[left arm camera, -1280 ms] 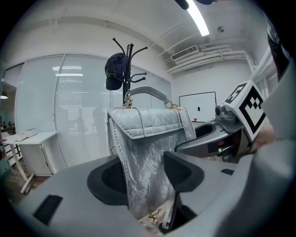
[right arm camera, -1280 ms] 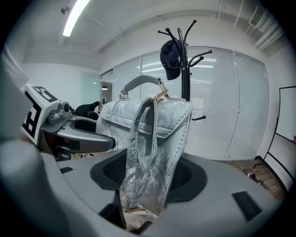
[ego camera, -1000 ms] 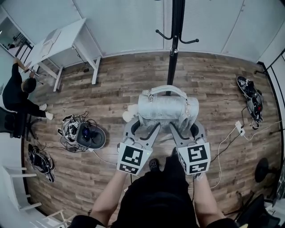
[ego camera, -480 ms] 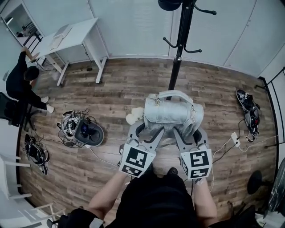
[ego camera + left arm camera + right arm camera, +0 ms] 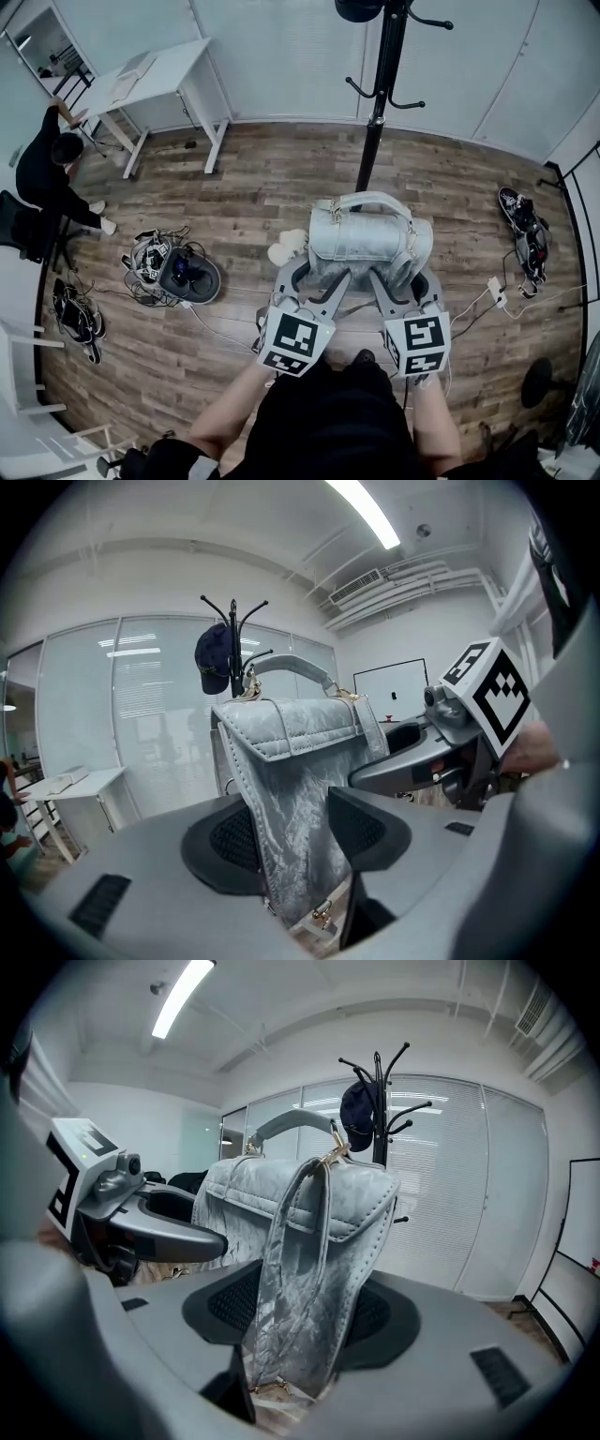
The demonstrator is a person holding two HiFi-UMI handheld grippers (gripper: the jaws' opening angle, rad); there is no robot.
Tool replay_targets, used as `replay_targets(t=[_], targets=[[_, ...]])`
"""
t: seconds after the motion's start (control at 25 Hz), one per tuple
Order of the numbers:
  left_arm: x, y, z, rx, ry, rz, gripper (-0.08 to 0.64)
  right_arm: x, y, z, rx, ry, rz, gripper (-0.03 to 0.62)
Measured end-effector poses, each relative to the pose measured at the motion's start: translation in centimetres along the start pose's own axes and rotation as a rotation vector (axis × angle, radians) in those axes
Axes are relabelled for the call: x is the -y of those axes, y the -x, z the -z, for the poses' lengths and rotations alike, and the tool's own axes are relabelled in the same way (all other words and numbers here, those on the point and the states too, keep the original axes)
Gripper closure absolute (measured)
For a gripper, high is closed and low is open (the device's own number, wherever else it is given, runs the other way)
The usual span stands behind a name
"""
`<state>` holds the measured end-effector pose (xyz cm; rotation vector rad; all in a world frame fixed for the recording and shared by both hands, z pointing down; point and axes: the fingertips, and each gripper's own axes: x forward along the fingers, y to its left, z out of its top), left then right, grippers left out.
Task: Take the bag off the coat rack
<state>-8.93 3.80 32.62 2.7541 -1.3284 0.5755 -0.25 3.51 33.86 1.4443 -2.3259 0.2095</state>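
A tall black coat rack (image 5: 375,122) stands at 12 o'clock from the shiny silver-grey bag (image 5: 367,239) and does not touch it. A dark blue cap (image 5: 214,658) sits on top of the rack. A white table (image 5: 159,75) is at 10 o'clock, with a person in black clothes (image 5: 42,173) near it. A round pile of wires (image 5: 173,272) lies on the brown wooden floor (image 5: 262,178) at 9 o'clock. Some black gear (image 5: 525,230) lies at 3 o'clock. The bag, with its curved handle on top, is up in the air, off the hooks. The left gripper (image 5: 314,281) squeezes the bag's left end. The right gripper (image 5: 405,279) squeezes its right end, over a thin strap. Both pairs of jaws press on the bag.
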Motion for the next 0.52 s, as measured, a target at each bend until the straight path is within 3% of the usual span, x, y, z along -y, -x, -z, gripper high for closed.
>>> replay_targets(t=[0.52], targets=[[-0.3,1.0,0.4,-0.009,0.002,0.005,0.337,-1.2,0.0,0.1,-0.010,0.012,0.009,0.334]])
